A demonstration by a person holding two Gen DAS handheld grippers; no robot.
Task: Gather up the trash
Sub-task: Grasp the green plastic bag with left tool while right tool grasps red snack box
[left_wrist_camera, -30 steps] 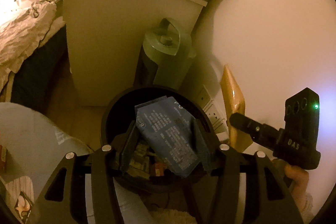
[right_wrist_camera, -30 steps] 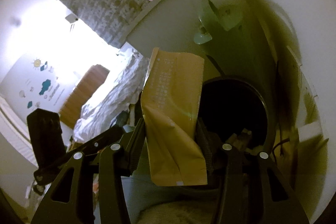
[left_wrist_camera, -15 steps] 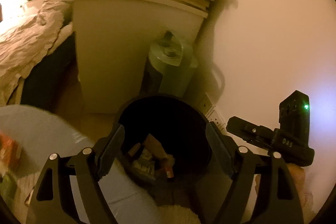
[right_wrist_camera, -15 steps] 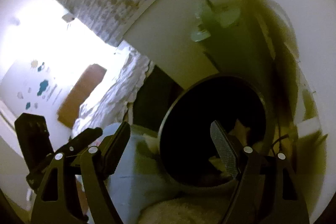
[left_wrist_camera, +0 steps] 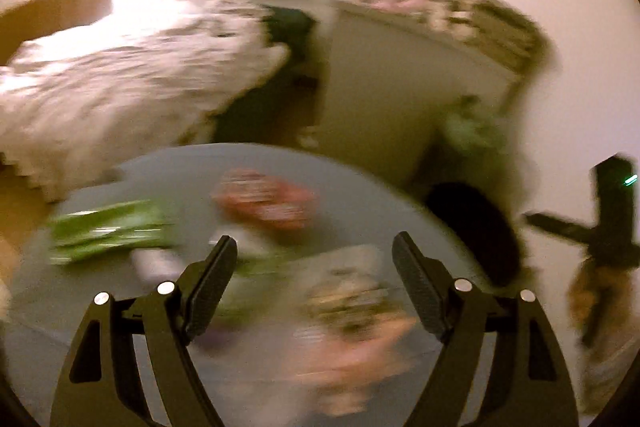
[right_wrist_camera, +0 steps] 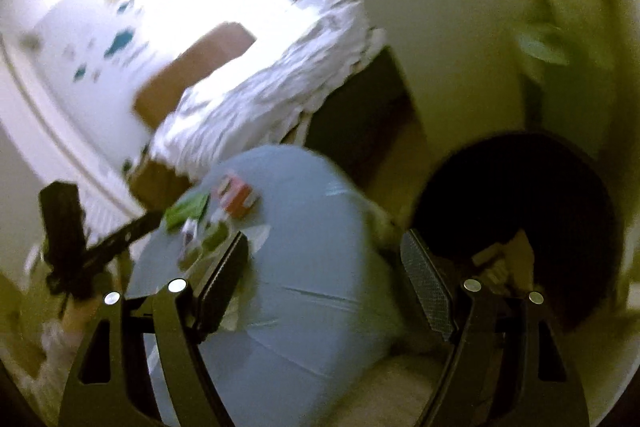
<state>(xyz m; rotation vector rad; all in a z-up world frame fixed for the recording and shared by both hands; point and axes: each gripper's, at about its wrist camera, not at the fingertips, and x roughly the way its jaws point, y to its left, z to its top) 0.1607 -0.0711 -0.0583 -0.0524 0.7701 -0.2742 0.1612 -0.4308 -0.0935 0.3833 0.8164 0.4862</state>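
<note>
Both views are motion-blurred. My left gripper (left_wrist_camera: 314,259) is open and empty above a round grey-blue table (left_wrist_camera: 360,195). On the table lie a green wrapper (left_wrist_camera: 108,233), a red wrapper (left_wrist_camera: 266,199) and a pale printed packet (left_wrist_camera: 352,291) between my fingers. The black trash bin (left_wrist_camera: 476,223) stands to the right of the table. My right gripper (right_wrist_camera: 324,259) is open and empty between the table (right_wrist_camera: 320,211) and the bin (right_wrist_camera: 520,195), which holds trash (right_wrist_camera: 504,263). The green (right_wrist_camera: 186,211) and red (right_wrist_camera: 238,197) wrappers show on the table's far side.
A bed with a rumpled white cover (left_wrist_camera: 120,87) lies beyond the table. A pale cabinet (left_wrist_camera: 400,87) with clutter on top stands against the wall behind the bin. A green jug (right_wrist_camera: 548,43) sits by the cabinet. The other gripper shows at each view's edge (left_wrist_camera: 612,219).
Both grippers let go of their packets into the bin and opened. Both have since swung left, away from the bin and over the table.
</note>
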